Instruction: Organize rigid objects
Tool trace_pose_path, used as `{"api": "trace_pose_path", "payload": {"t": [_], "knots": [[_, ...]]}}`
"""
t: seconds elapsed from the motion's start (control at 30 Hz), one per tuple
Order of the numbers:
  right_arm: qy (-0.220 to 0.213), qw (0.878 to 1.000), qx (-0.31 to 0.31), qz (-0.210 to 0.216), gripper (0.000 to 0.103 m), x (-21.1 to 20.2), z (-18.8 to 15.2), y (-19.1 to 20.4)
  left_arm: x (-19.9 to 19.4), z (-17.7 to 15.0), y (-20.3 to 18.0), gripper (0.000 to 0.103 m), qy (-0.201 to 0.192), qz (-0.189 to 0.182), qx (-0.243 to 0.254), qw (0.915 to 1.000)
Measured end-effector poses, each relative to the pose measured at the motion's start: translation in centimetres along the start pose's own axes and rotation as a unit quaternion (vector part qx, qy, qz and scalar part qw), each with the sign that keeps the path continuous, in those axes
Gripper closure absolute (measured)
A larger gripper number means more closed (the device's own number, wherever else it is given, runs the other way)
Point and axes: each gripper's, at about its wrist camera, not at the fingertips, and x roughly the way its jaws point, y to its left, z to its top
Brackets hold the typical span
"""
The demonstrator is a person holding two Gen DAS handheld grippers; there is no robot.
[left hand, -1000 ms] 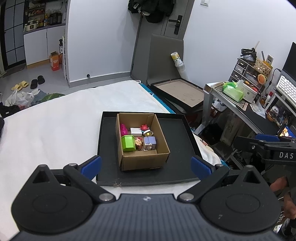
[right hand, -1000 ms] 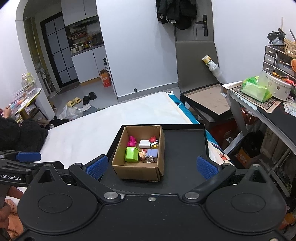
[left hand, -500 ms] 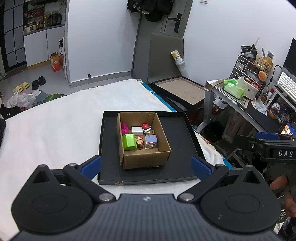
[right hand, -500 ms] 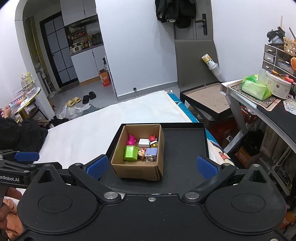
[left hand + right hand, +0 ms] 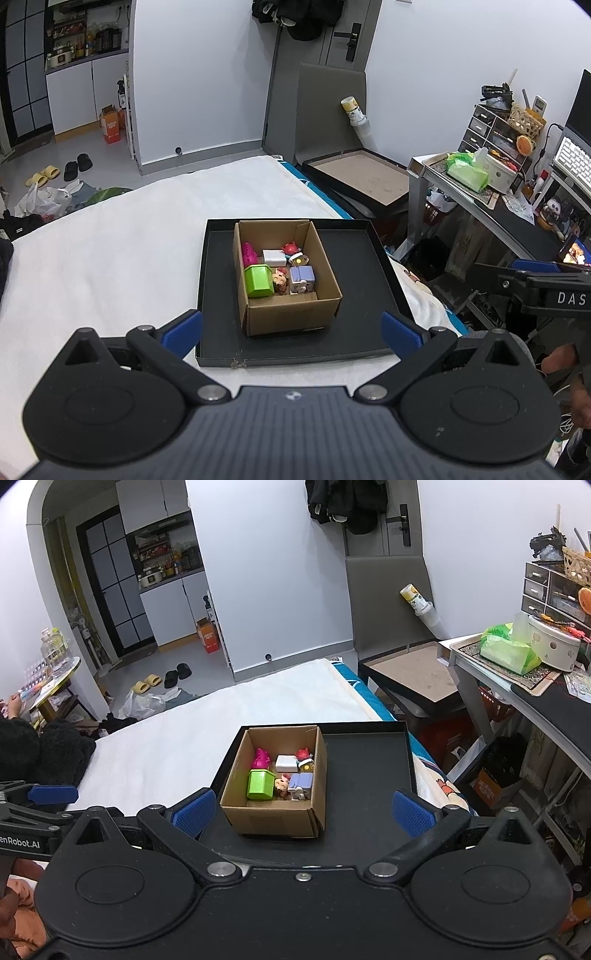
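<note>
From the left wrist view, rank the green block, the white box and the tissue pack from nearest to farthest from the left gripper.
1. Green block: near-left inside the cardboard box, closest to the left gripper.
2. White box: farther back in the same box, behind the green block.
3. Tissue pack: far right, on the desk beyond the bed.

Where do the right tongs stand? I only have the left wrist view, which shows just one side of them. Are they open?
Observer: Open and empty. The right tongs have their blue pads spread wide, short of the cardboard box.
Operator: Is anyone else in the room?
Observer: Yes, a person in black sits at the far left beside a small round table.
Operator: Is anything on that table?
Observer: A glass jar stands on it.
</note>
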Motion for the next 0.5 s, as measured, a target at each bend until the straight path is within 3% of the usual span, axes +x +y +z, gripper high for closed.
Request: {"api": "trace_pose_path", "payload": {"t": [0.5], "knots": [[0.007, 1.0, 0.003, -0.005, 0.0, 0.29, -0.14, -0.39, 0.34, -0.28, 0.83, 0.001, 0.004, 0.003, -0.019, 0.9998]]}}
